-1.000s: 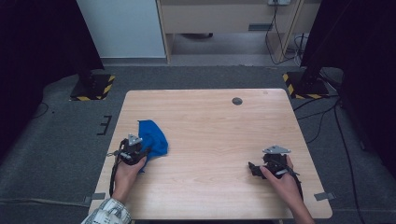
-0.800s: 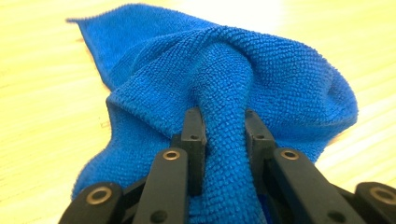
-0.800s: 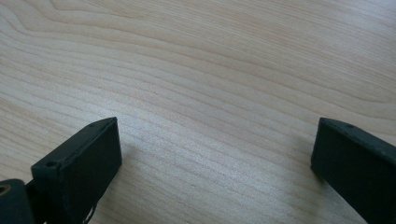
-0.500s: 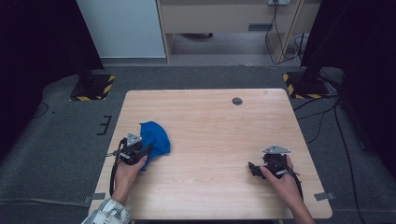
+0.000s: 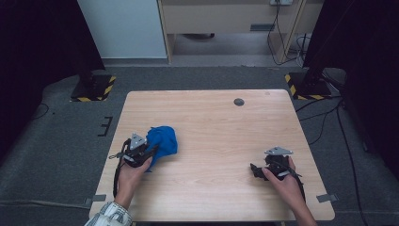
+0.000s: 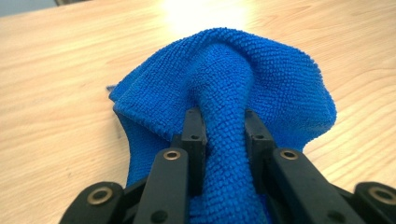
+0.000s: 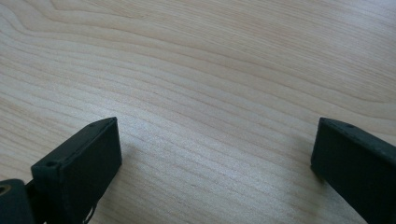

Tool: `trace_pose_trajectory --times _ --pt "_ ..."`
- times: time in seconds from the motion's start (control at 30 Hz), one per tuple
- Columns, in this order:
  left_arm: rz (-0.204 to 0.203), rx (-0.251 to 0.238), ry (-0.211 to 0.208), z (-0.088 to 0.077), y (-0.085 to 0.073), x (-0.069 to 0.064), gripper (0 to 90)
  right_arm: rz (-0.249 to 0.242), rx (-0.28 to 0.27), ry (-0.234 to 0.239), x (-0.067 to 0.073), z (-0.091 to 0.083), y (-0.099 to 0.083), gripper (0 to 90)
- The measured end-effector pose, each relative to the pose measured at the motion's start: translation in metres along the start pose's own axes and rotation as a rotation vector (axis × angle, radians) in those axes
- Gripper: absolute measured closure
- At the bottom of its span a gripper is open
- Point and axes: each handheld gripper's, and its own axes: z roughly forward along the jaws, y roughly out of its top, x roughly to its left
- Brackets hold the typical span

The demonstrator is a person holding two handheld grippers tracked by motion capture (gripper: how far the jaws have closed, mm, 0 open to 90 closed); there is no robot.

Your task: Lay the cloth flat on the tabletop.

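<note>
Blue microfibre cloth (image 6: 224, 93) is pinched as a raised fold between the jaws of the left gripper (image 5: 141, 153), while the rest of it lies bunched on the wooden table (image 5: 211, 122). Well apart to the right of the cloth, the right gripper (image 5: 263, 170) is held low over bare wood, its jaws spread wide with nothing between them.

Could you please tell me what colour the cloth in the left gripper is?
The cloth is bright blue, clearest in the left gripper view.
</note>
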Motion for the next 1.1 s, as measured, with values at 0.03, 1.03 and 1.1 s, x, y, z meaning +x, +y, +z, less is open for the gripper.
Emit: trace_pose_trajectory --times 0.03,1.03,1.1 --pt "0.007 -0.003 -0.007 0.000 0.001 -0.002 74.8 0.000 0.000 0.000 0.000 0.000 0.000 2.0" --pt "0.220 -0.010 -0.232 0.037 0.037 -0.116 74.7 0.000 0.000 0.000 0.000 0.000 0.000 2.0" --pt "0.243 -0.002 -0.239 0.040 0.035 -0.123 74.6 0.000 0.000 0.000 0.000 0.000 0.000 2.0"
